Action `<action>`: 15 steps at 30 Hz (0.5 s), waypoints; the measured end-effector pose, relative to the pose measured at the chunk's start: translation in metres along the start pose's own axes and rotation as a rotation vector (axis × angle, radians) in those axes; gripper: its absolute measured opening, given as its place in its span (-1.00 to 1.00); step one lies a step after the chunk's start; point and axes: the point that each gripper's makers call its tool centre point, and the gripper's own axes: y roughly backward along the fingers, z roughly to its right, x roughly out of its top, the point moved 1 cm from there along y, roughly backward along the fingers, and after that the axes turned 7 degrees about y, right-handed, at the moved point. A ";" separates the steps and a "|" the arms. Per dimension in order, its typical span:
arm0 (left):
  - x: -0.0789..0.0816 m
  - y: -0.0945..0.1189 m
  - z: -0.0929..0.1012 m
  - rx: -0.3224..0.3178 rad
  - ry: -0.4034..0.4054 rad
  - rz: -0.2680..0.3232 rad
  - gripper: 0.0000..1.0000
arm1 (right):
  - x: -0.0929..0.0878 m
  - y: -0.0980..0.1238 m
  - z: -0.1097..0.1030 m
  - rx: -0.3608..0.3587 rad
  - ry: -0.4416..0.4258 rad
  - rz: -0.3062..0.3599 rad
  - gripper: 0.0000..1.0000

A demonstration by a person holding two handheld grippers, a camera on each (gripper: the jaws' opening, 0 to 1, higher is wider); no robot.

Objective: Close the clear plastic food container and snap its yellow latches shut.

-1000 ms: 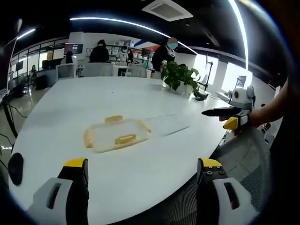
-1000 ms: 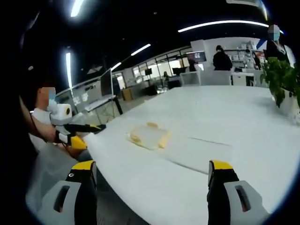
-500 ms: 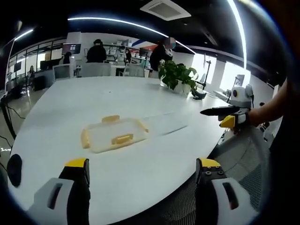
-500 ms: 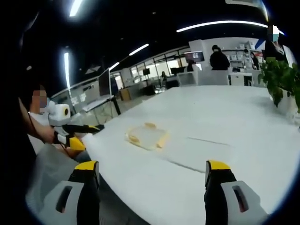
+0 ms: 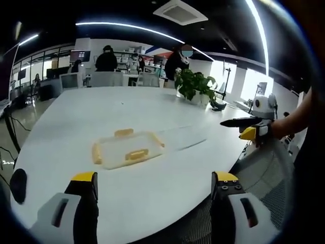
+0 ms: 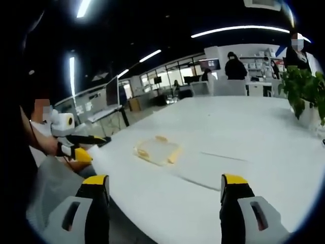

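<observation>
Little has changed since a moment ago: both my hands have only drifted a touch, and the clear container lies flat where it was on the white table, well clear of either tool.

From the left gripper view, my left gripper hangs at the near table edge with its yellow-tipped jaws spread wide, nothing between them. The container sits ahead at about 11 o'clock, lid down on it, with yellow latches showing on its near side, its far side and its left end. My right gripper comes in at 3 o'clock, beyond the table edge, held in my hand. A potted plant stands at 1 o'clock, farther back.

From the right gripper view, my right gripper is likewise wide apart and empty. The container lies at 12 o'clock, and the left gripper at 9 o'clock.
</observation>
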 end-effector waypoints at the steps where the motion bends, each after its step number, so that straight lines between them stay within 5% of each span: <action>1: 0.000 0.000 -0.001 0.001 0.000 -0.004 0.86 | 0.002 0.000 0.000 0.001 -0.001 0.002 0.82; 15: 0.008 -0.002 -0.011 -0.031 -0.054 -0.028 0.77 | 0.020 -0.011 -0.003 0.042 0.088 -0.015 0.70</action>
